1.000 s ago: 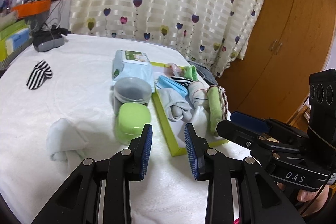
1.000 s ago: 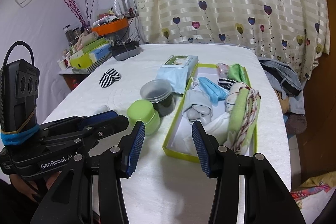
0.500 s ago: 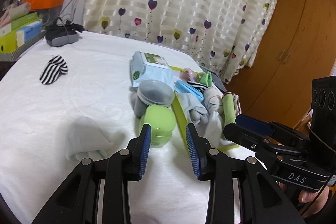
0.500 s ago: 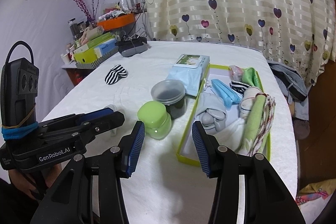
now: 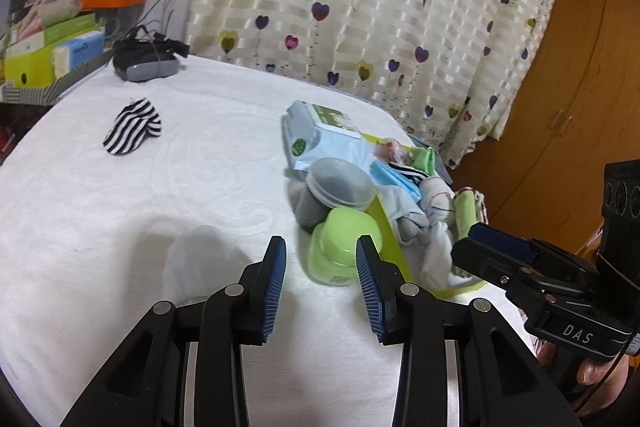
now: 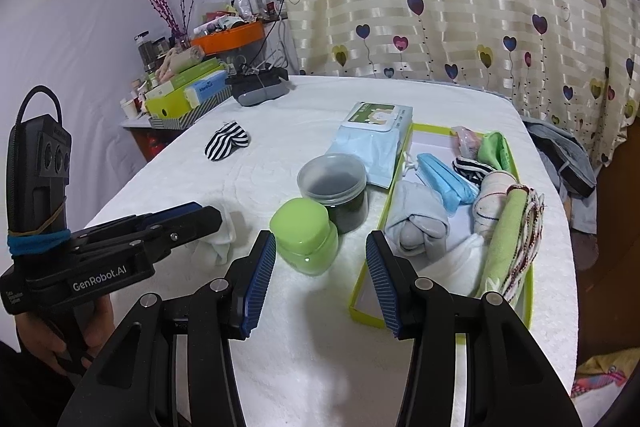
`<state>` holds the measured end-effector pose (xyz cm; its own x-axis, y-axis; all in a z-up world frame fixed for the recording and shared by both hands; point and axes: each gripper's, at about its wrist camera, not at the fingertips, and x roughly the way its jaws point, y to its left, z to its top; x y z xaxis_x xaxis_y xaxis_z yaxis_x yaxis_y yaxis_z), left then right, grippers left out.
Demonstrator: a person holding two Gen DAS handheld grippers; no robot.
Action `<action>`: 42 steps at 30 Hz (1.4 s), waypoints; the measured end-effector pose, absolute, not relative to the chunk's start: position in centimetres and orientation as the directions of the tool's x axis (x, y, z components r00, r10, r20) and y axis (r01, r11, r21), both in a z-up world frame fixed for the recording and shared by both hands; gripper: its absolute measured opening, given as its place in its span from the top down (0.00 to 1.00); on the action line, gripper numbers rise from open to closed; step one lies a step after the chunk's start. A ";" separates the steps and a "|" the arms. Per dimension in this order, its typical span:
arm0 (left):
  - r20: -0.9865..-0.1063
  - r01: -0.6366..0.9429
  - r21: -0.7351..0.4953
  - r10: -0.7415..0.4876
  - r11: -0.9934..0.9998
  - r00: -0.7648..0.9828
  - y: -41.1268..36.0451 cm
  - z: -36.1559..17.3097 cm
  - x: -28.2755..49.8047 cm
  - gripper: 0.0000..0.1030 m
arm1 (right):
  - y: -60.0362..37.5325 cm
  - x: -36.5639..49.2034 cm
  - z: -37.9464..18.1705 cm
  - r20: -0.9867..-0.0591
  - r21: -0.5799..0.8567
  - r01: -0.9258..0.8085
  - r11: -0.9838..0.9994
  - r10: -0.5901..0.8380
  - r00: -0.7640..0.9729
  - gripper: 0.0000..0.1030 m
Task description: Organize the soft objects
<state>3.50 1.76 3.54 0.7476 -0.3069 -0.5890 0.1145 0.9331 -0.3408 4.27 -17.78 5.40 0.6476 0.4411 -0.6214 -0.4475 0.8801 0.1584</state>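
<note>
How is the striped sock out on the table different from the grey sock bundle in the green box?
The striped sock is black and white; the grey sock bundle is plain pale grey. The striped sock lies loose on the white table cover, far from the green box; the grey bundle sits inside it among other soft items. Both are folded over.

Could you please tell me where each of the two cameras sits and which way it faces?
Left wrist: on the left tool, looking down over its opening, empty fingers at the green jar; the right tool shows alongside.
Right wrist: on the right tool, facing the green tray; the left tool and hand show.
Both share the striped sock.
</note>
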 end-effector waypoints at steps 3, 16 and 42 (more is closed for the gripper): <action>-0.593 0.099 -0.342 -0.296 0.935 0.749 2.3 3.4 3.6 0.65 | -17.6 4.4 5.3 -0.622 0.160 -0.451 0.878 0.445 0.644 0.53; -0.620 0.005 -0.323 -0.216 0.946 0.754 4.6 2.5 3.8 0.56 | -16.7 5.3 5.5 -0.609 0.167 -0.482 0.860 0.475 0.635 0.53; -0.734 -0.082 -0.326 -0.198 0.942 0.649 6.7 -3.1 7.0 0.43 | -14.2 7.0 4.9 -0.626 0.168 -0.538 0.826 0.512 0.589 0.53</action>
<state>6.99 6.65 -3.13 0.6493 -0.1978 -0.7344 -0.0817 0.9419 -0.3259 6.98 -14.24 4.92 0.5886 0.5116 -0.6260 -0.5385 0.8256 0.1684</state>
